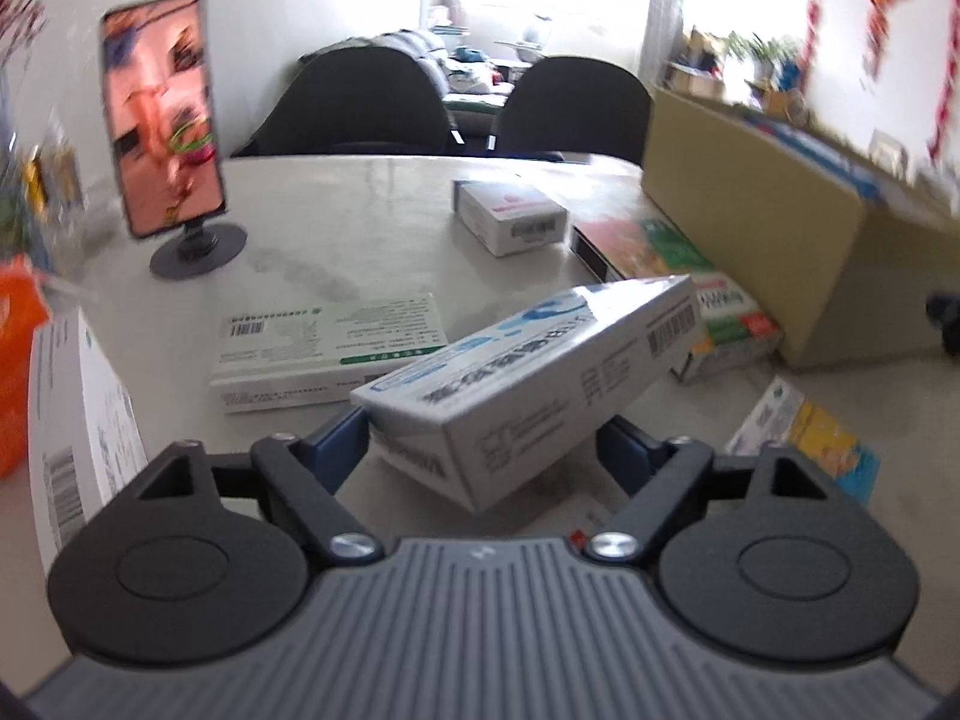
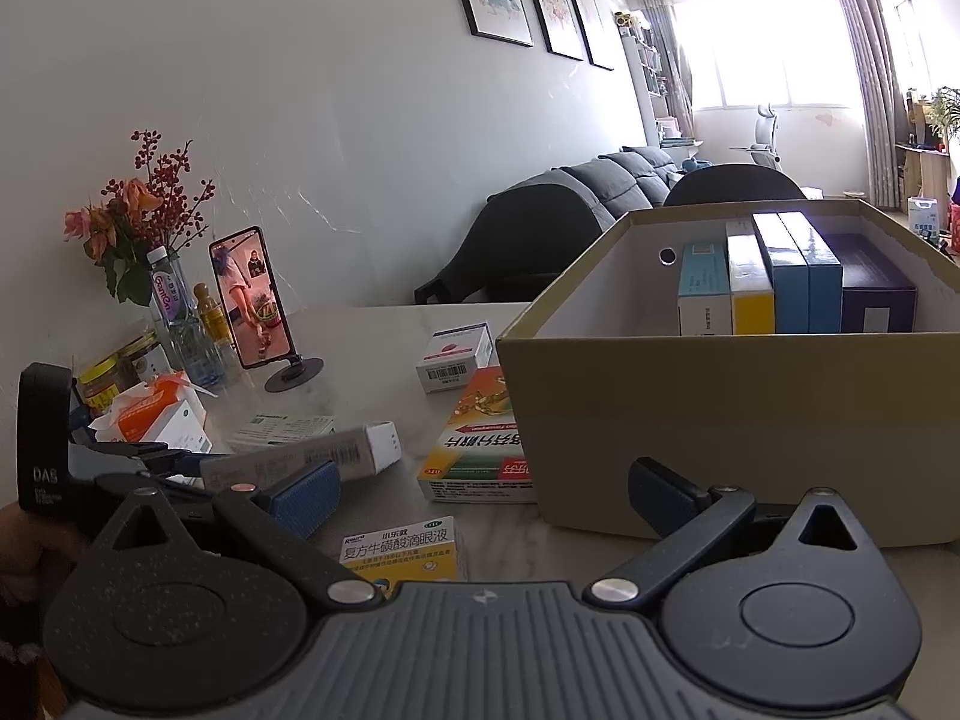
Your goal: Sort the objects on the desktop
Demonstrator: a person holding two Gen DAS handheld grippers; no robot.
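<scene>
Grips a long white-and-blue medicine carton [image 1: 528,372] in the left hand-held gripper [image 1: 480,450], blue pads pressed to its two long sides near the close end. Points that hand-held gripper down towards the worktop [image 1: 336,240], rolled a little, so the carton slants with its far end raised over a flat green-and-white box [image 1: 330,348]. Shows, from the right wrist view, the same carton clear of the worktop. Holds the right hand-held gripper [image 2: 480,498] tipped gently downward, fingers spread wide with nothing between them. Hovers there above a yellow eye-drop box [image 2: 399,549], with an orange-and-green tablet box [image 2: 480,450] just past it, lying against the open cardboard box [image 2: 720,420] where several cartons stand upright. Leaves a phone on a stand [image 1: 159,114] at the worktop's far left
</scene>
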